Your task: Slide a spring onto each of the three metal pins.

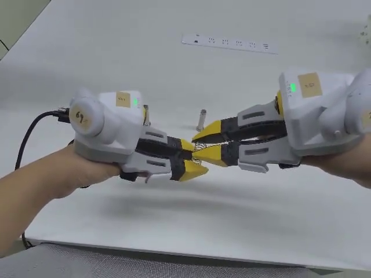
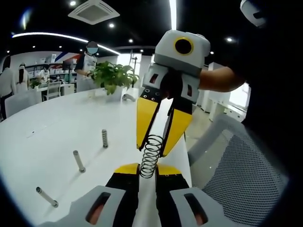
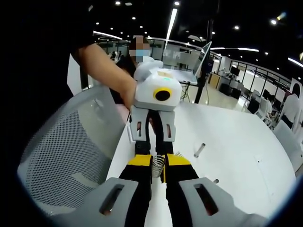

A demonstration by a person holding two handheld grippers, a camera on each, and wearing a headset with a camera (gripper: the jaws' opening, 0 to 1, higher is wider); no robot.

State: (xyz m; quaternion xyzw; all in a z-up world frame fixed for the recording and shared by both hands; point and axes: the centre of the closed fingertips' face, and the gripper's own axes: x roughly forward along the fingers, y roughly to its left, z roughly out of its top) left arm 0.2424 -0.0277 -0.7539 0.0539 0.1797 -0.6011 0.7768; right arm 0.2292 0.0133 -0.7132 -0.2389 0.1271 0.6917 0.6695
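Spring [image 2: 150, 156] sits in the air between both grippers, tip to tip over the table [image 1: 174, 63]. Left gripper [image 2: 147, 170] jaws are narrow, pinching one end; right gripper [image 3: 158, 164] jaws are narrow on the other end. Risk as I see it: both pull at once and it stretches or kinks, or one lets go early and it flicks away. Both hands roughly level, pointing at each other. Pins [image 2: 78, 161] stand upright beyond, well apart from the spring
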